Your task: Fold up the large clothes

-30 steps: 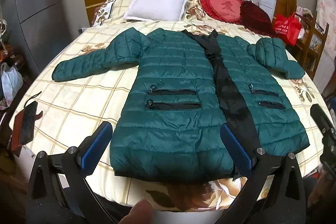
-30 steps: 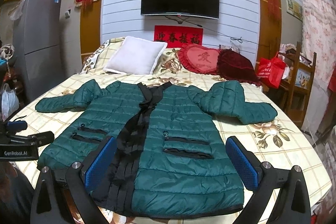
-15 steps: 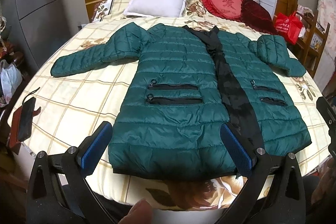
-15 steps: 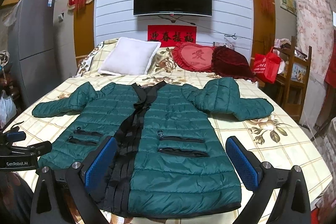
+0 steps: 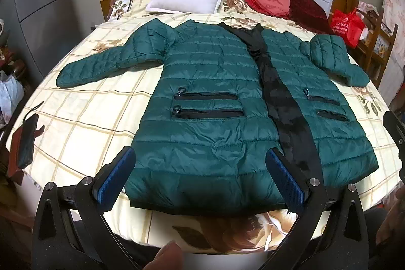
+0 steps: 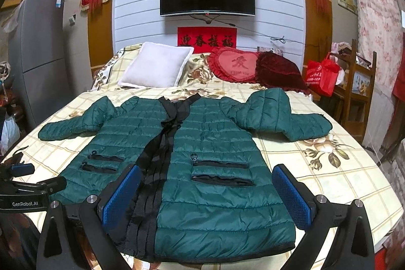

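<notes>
Both cameras sit nearer the quilted green coat (image 5: 215,98), flat on the checked bed (image 5: 83,123); left gripper (image 5: 200,179) and right gripper (image 6: 206,196) released.

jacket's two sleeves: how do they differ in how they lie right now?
The left sleeve lies stretched out flat across the bedspread, cuff pointing away from the jacket body; the right sleeve is bent at the elbow and humped up. The left sleeve looks long and flat, the right sleeve bunched and short. Both are the same quilted dark green, both rest on the bed, and neither gripper touches them.
</notes>
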Motion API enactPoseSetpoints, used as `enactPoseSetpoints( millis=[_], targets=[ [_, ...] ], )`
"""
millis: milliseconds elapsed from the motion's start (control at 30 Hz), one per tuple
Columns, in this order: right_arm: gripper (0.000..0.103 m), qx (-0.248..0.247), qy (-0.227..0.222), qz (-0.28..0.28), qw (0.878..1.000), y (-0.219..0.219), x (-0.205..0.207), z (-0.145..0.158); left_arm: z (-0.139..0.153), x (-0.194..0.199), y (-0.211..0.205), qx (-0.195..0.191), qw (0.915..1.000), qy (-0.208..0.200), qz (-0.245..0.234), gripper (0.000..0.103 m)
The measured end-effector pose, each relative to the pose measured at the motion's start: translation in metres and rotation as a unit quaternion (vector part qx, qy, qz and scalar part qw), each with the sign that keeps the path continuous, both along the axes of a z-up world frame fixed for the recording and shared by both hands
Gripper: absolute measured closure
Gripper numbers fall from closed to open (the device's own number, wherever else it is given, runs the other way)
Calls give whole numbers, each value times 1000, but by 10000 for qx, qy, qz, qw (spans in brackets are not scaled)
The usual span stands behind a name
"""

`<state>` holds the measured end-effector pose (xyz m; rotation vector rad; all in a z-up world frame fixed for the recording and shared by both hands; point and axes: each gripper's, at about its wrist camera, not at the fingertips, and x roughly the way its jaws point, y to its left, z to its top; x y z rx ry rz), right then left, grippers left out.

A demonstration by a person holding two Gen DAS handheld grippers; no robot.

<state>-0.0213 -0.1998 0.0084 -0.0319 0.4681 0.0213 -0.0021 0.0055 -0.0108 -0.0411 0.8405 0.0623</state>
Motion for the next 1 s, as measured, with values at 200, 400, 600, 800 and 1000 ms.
enactPoseSetpoints(
  millis=[200, 400, 600, 800, 1000],
  targets=[
    [0, -2, 20, 14, 10000, 0, 0, -1, -1, 0, 0, -10, 10000, 11, -8, 0],
    [0, -21, 35, -18, 10000, 1, 1, -2, -3, 1, 0, 1, 10000, 22, 7, 0],
    [0, 65, 68, -34, 10000, -1, 2, -3, -5, 1, 0, -13, 10000, 23, 11, 0],
    [0, -36, 53, 13, 10000, 4, 1, -2, -7, 0, -1, -20, 10000, 6, -4, 0],
    [0, -45, 55, 19, 10000, 5, 1, -2, -7, 0, -1, -22, 10000, 23, 2, 0]
  ],
)
